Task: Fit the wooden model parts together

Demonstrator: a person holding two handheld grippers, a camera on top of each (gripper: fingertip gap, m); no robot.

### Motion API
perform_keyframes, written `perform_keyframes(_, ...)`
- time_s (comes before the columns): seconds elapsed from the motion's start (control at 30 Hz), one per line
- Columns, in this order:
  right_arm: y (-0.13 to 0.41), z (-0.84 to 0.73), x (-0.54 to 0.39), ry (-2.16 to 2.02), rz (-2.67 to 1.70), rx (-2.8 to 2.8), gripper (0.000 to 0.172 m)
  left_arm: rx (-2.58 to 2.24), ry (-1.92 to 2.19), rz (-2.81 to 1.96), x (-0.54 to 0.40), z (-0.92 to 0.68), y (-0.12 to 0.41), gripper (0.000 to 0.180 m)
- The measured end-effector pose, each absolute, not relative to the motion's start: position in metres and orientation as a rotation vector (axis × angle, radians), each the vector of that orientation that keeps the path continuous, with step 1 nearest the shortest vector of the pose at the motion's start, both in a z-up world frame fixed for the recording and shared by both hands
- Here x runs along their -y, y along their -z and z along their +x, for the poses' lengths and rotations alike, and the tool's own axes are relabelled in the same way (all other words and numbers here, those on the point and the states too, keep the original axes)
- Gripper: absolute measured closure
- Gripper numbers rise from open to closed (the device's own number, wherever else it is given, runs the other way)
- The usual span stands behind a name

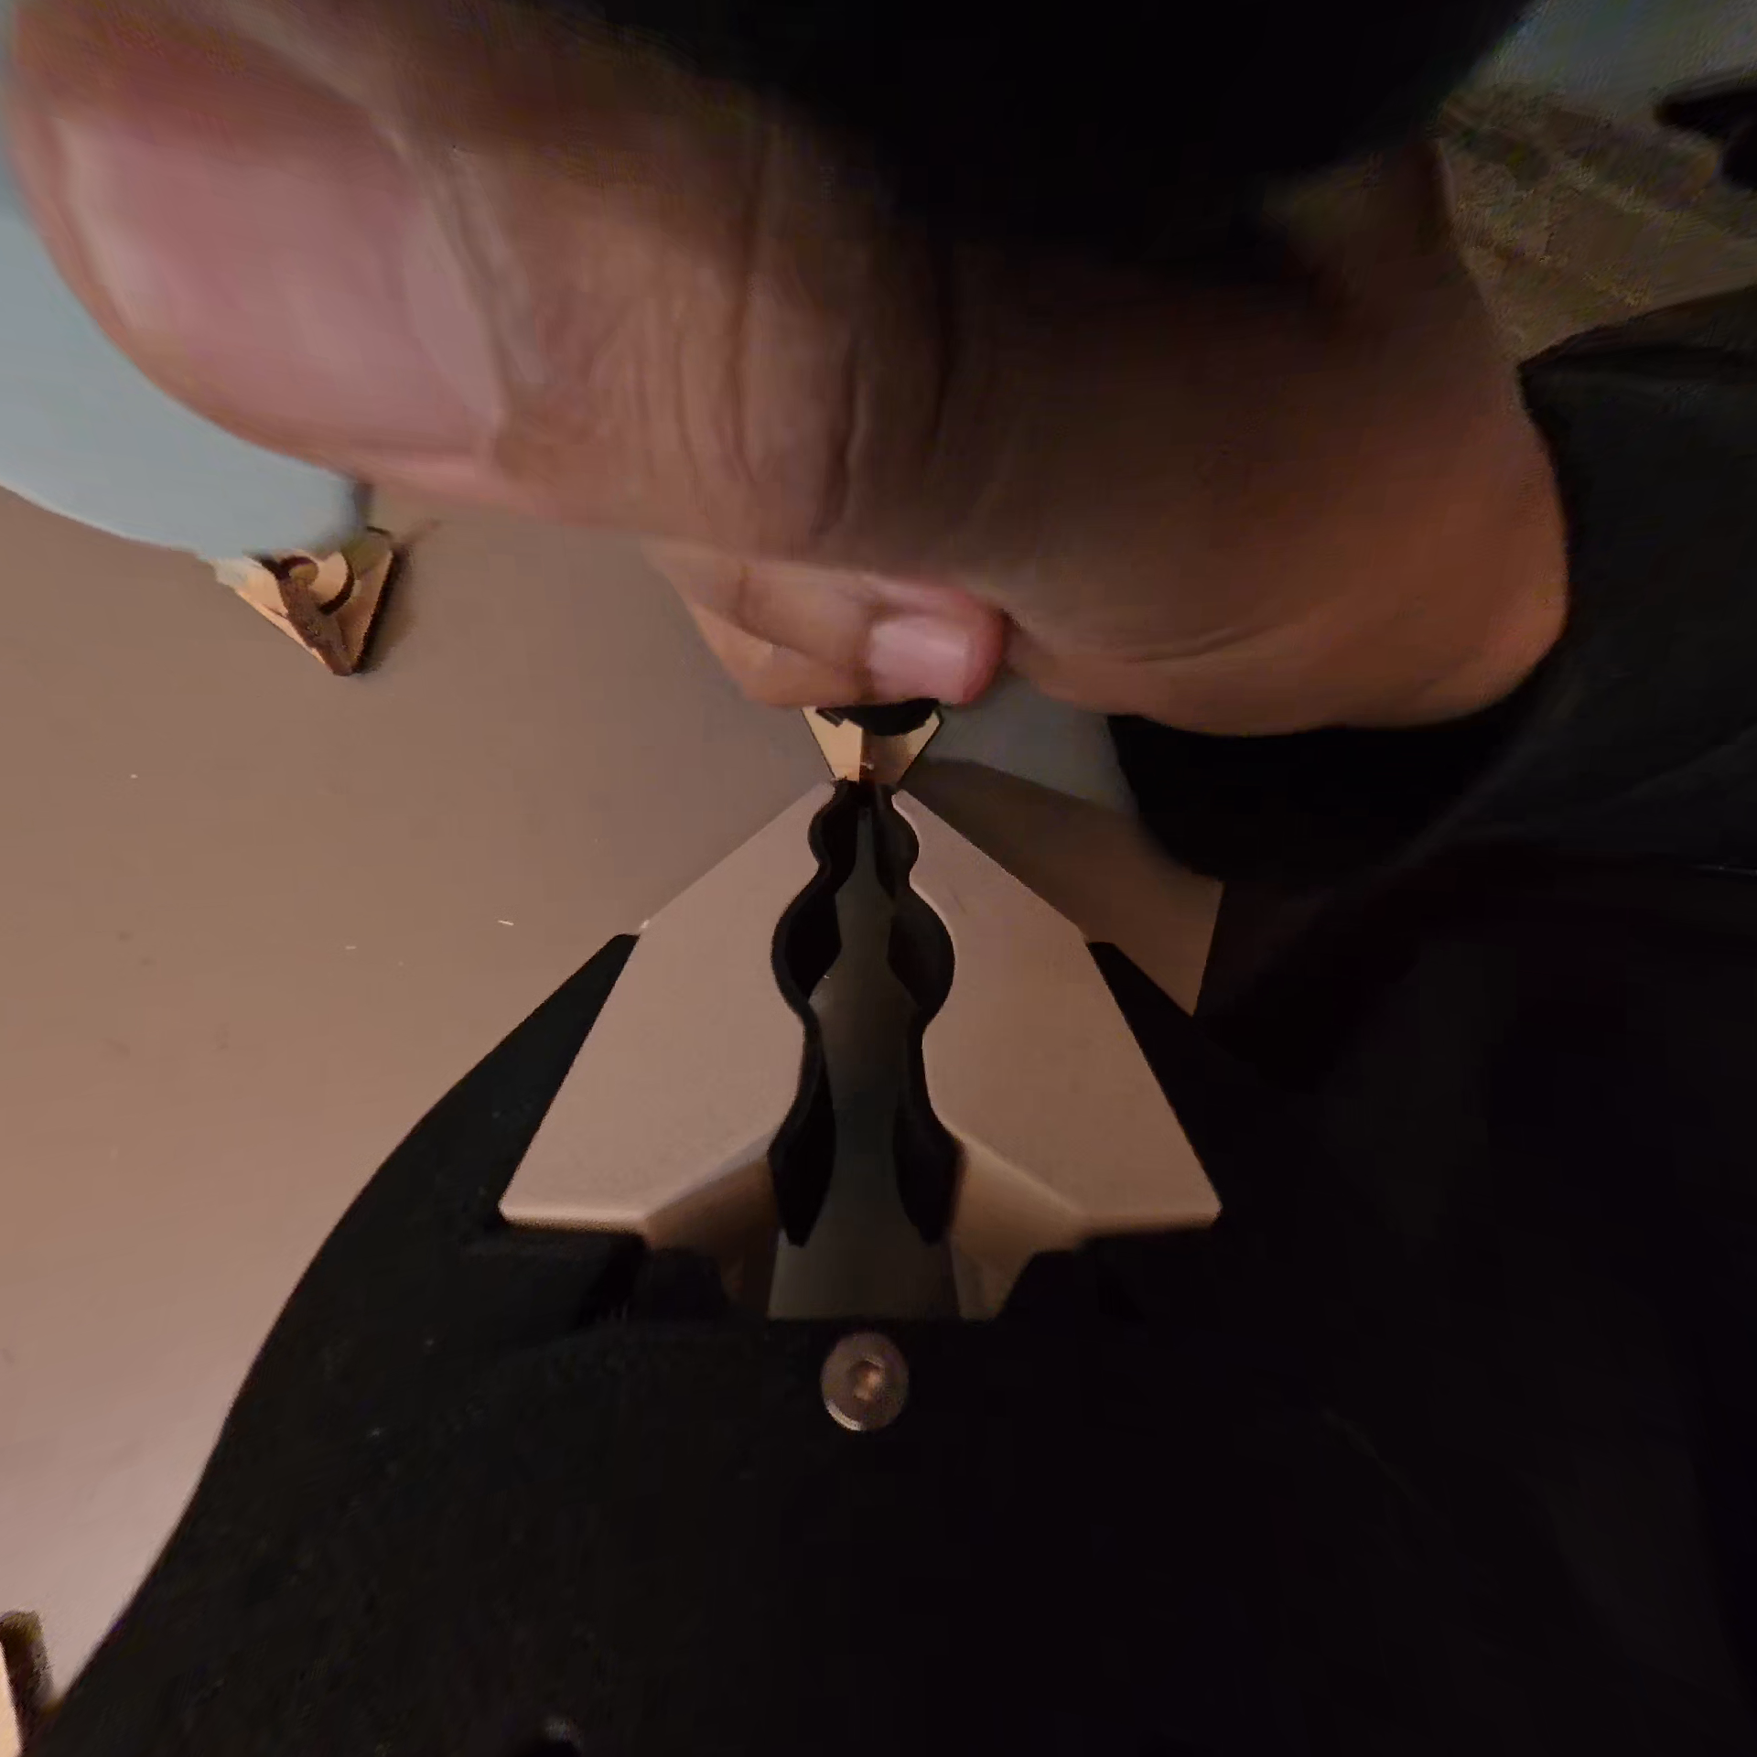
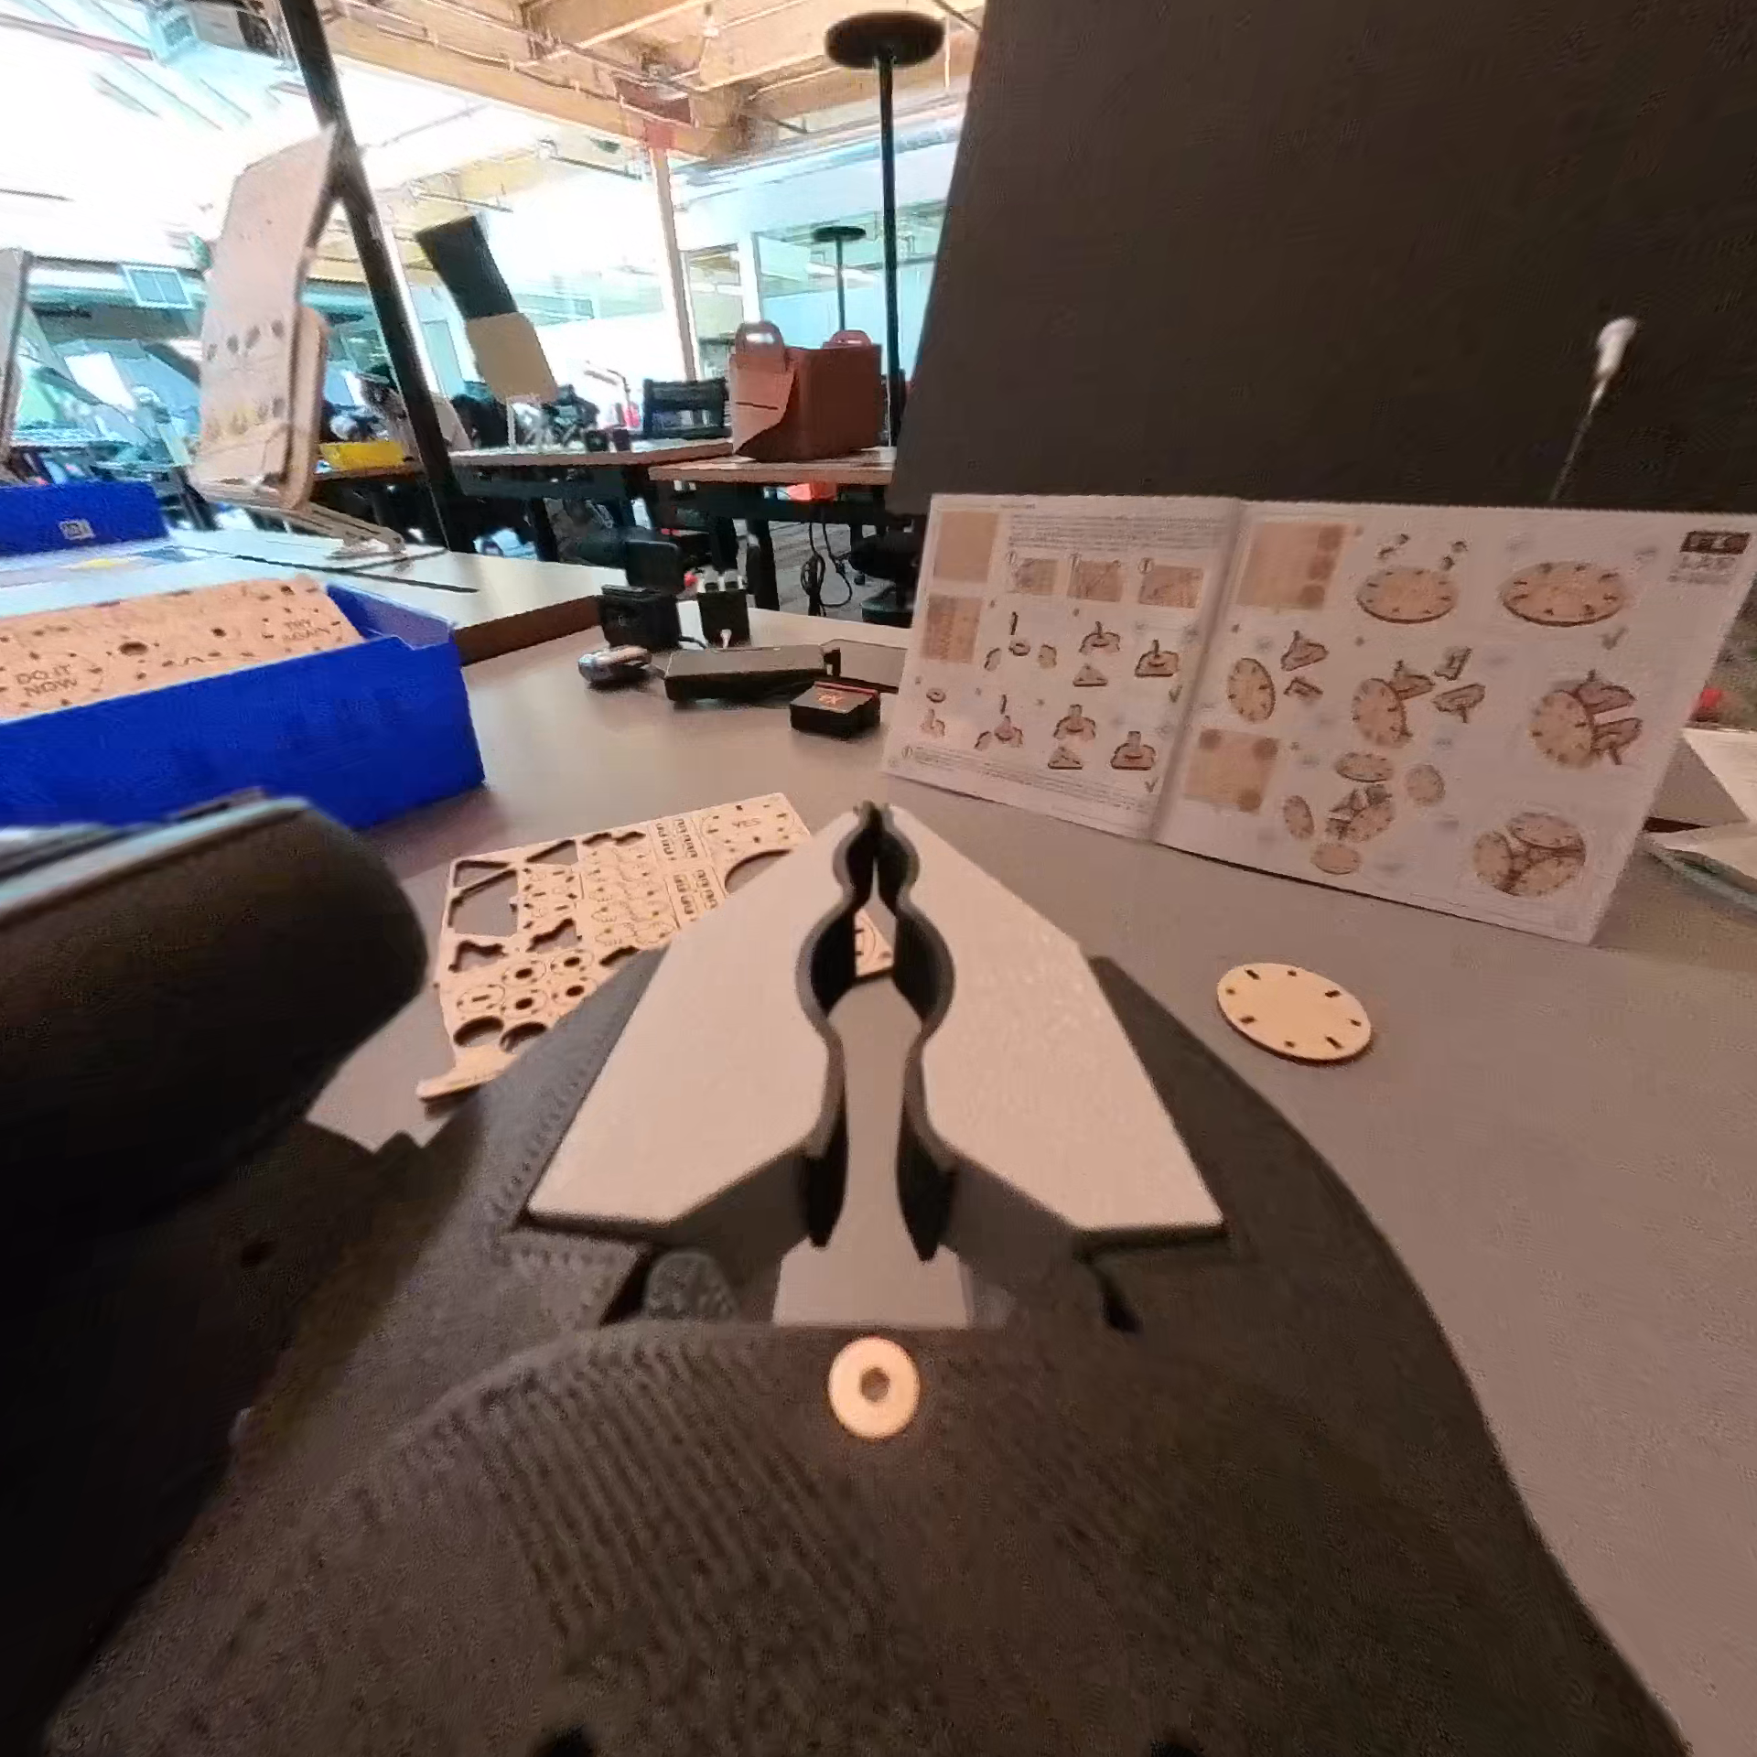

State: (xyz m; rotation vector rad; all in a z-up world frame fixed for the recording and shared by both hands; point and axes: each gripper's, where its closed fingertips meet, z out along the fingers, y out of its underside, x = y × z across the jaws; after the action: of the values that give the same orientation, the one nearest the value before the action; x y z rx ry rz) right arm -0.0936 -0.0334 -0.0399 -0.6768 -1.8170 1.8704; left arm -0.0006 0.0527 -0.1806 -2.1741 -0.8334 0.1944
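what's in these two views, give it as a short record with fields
left gripper: jaws nearly closed on the tip of a small wooden piece
hand: bare fingers on the far end of that piece
other wood part: lies apart on the table
right gripper: jaws closed, nothing between them, above the table
nearby: punched wooden sheet, wooden disc, open instruction booklet, blue bin
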Motion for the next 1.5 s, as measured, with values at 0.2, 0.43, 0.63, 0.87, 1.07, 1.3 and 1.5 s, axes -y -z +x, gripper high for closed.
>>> perform_keyframes(0.2,0.043,-0.097,0.033,-1.859,-0.682,1.817,0.172,0.835,-0.193,-2.173,-0.053,0.0,0.181,0.175)
perform_keyframes(0.43,0.013,-0.093,0.024,-1.893,-0.632,1.696,0.172,0.837,-0.193,-2.174,-0.053,0.0,0.181,0.175)
perform_keyframes(0.63,0.023,-0.095,0.024,-1.856,-0.611,1.707,0.172,0.839,-0.181,-2.17,-0.053,0.0,0.181,0.175)
perform_keyframes(0.87,0.043,-0.087,0.039,-1.821,-0.559,1.778,0.172,0.839,-0.181,-2.171,-0.054,0.0,0.182,0.175)
perform_keyframes(1.07,0.013,-0.083,0.028,-1.903,-0.577,1.674,0.172,0.844,-0.181,-2.169,-0.052,0.0,0.182,0.175)
perform_keyframes(1.3,0.014,-0.093,0.019,-1.998,-0.697,1.643,0.172,0.844,-0.172,-2.166,-0.052,0.001,0.181,0.175)
perform_keyframes(1.5,0.043,-0.101,0.027,-1.923,-0.77,1.724,0.172,0.843,-0.179,-2.168,-0.052,0.001,0.18,0.175)
